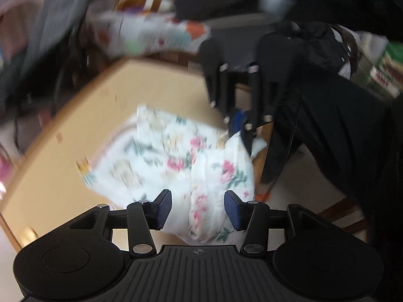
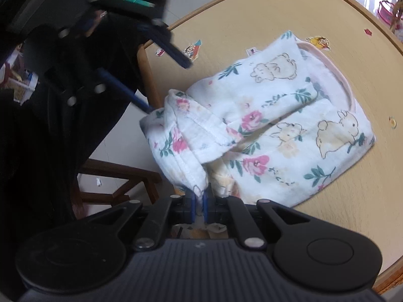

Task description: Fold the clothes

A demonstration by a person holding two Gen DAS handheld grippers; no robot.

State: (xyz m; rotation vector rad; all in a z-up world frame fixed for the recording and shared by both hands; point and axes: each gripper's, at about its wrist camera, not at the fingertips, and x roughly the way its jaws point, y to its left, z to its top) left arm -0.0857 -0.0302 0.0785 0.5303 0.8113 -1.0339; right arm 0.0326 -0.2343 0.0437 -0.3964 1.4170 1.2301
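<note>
**Floral garment half folded on the round surface**

Pale wood fills both views: a round surface dotted with small cartoon stickers, its near-left edge by a dark chair. On it lies the garment, white with pink flowers and rabbits, already doubled over, one end trailing off the edge. Our right gripper has its jaws clamped on a hemmed corner of that end. Our left gripper hangs above the cloth, jaws apart and nothing pinched between them. We judge the fabric light, limp and crinkly, so it will sag and slide; stitched hems and corners give the surest hold. No writing is legible anywhere.
</note>
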